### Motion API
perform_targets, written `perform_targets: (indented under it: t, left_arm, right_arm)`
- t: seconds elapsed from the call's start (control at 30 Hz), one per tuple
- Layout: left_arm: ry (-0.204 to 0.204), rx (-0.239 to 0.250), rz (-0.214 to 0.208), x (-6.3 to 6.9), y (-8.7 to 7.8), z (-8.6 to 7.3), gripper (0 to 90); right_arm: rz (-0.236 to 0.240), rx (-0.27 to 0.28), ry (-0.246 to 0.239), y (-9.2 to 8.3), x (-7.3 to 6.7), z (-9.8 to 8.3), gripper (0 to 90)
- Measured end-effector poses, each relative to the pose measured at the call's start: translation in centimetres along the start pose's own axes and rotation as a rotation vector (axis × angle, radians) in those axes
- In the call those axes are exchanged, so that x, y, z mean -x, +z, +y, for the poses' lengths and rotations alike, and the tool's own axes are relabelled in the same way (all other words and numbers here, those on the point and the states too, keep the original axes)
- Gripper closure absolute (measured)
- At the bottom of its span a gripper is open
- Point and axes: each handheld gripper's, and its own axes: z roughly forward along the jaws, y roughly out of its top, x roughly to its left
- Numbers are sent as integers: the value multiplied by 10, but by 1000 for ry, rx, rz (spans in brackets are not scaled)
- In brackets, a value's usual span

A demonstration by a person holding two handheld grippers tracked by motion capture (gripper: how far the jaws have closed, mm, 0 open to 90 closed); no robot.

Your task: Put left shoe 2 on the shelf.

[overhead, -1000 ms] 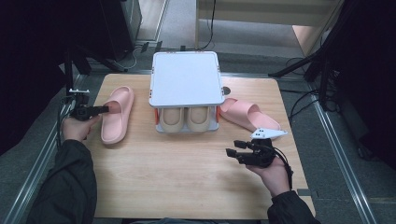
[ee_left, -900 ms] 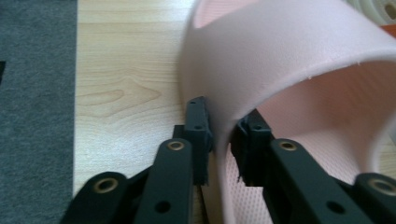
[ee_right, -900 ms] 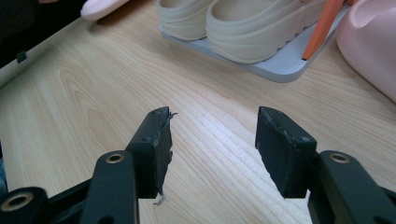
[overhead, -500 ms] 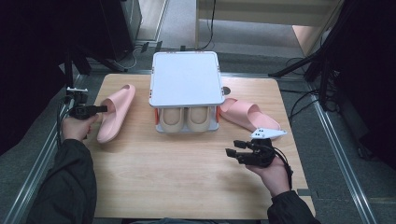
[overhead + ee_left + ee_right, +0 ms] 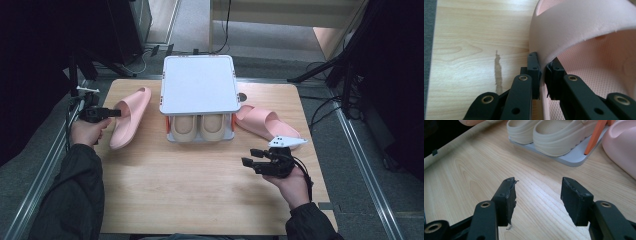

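the left pink slipper (image 5: 128, 117) now tilts up off the table (image 5: 200, 190), since the left gripper (image 5: 542, 75) has just closed onto its strap edge to lift it; the right gripper (image 5: 537, 195) waits empty, jaws wide.

Light falls from above onto the table (image 5: 200, 185), leaving a pale sheen across the wood in front of the white-topped rack (image 5: 199, 82), whose flat top is the brightest surface. The surroundings sink into near black, with dark masses at both upper corners. Shadows are soft and short — a faint one under the rack. The high view is grainy and slightly soft. In both gripper views the near jaws are blurred — the wood grain beyond stays crisp.
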Motion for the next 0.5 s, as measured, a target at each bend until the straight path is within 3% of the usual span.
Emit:
perform_targets:
  t: [0.2,0.5]
  left_arm:
    - [10,12,0,15,-5,11,829]
    - [20,49,7,37,-25,42,824]
  right_arm:
    - [16,-3,-11,4,-1,3,463]
    - [23,-3,-16,6,-1,5,461]
